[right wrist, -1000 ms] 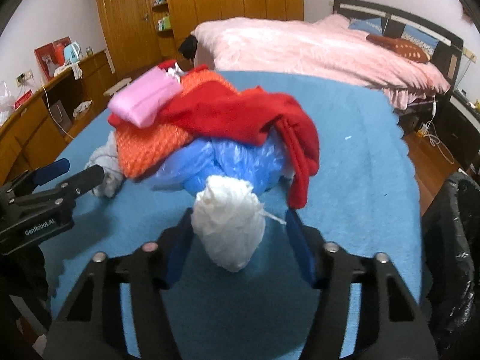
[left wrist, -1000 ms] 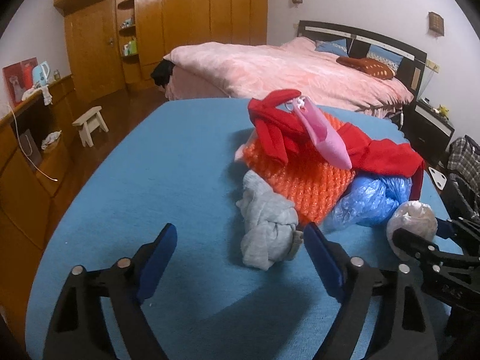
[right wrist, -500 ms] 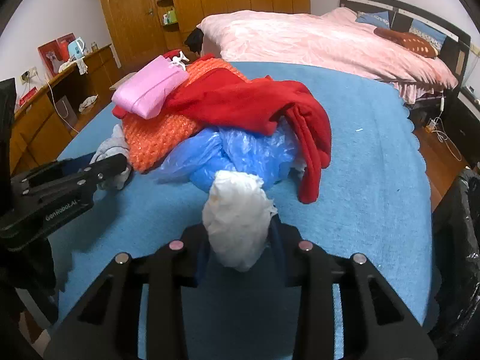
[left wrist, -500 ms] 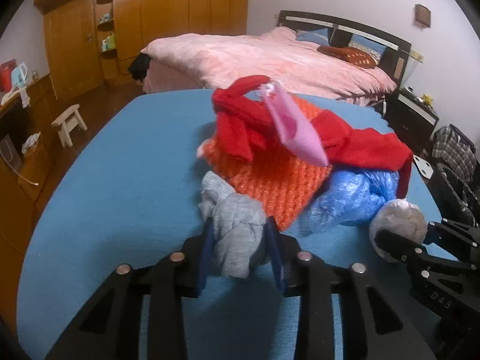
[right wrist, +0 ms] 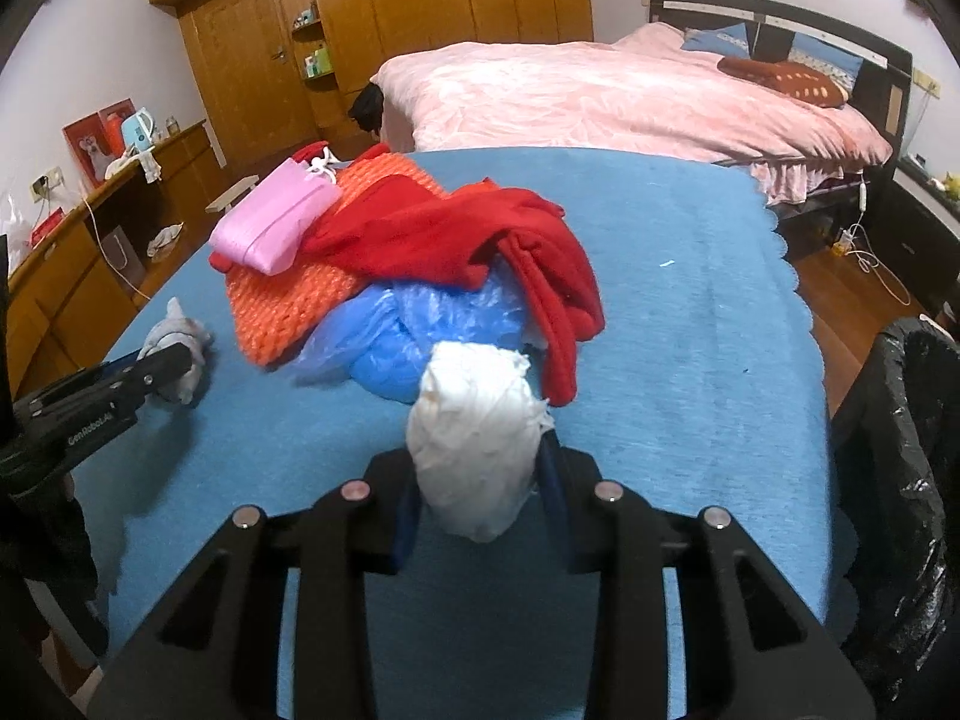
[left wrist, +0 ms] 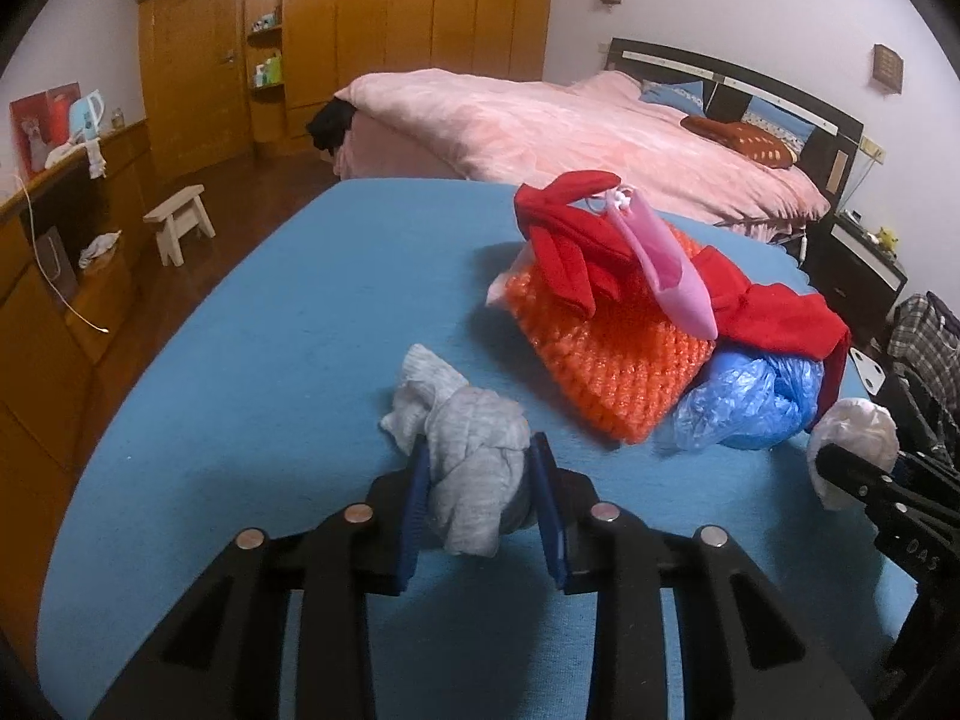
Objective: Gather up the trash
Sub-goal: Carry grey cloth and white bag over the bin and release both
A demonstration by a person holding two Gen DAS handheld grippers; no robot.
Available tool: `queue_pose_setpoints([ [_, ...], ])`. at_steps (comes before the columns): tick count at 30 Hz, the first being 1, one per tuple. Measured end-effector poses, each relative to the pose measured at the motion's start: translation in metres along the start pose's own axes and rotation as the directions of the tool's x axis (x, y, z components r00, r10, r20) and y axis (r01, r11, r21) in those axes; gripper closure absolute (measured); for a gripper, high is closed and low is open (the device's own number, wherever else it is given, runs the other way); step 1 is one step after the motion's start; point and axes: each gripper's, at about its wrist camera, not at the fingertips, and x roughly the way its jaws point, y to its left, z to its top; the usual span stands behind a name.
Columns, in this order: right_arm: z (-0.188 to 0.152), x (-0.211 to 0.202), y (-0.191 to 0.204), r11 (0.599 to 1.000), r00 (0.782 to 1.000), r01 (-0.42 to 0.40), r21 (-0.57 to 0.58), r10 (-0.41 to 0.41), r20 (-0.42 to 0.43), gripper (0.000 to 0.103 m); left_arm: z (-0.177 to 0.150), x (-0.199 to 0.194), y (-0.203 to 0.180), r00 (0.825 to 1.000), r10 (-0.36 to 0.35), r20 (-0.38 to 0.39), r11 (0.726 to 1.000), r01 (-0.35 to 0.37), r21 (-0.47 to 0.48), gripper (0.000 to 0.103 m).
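Observation:
On the blue-covered surface (left wrist: 288,336), my left gripper (left wrist: 480,449) is shut on a knotted grey cloth wad (left wrist: 474,474), its blue pads pressing both sides. My right gripper (right wrist: 480,463) is shut on a crumpled white wad (right wrist: 474,438) and holds it just above the cover. In the left wrist view the white wad (left wrist: 852,429) shows at the right edge with the right gripper (left wrist: 840,463) on it. In the right wrist view the grey wad (right wrist: 180,324) shows at the left, in the left gripper (right wrist: 171,363).
A pile lies behind both wads: an orange knit (left wrist: 600,360), a red garment (right wrist: 456,234), a pink pouch (right wrist: 270,228) and a blue plastic bag (right wrist: 414,330). A black bin bag (right wrist: 900,456) stands off the right edge. A pink bed (left wrist: 570,126) and wooden wardrobes lie beyond.
Both grippers went from wide open around their wads to shut on them. The left one moved forward onto the grey wad. The white wad now sits slightly higher.

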Motion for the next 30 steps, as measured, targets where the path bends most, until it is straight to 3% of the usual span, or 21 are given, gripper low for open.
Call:
queue_pose_setpoints([
  [12,0.004,-0.018,-0.007,1.000,0.999,-0.002,0.012,0.001,0.033,0.070,0.003,-0.023,-0.024,0.999,-0.014,0.043,0.999,0.012,0.047,0.071],
  [30,0.006,-0.078,-0.057,0.994,0.990,0.071,0.085,-0.081,0.118,0.070,0.014,-0.051,-0.113,0.984,-0.165,0.062,0.974,0.153,0.168,0.071],
])
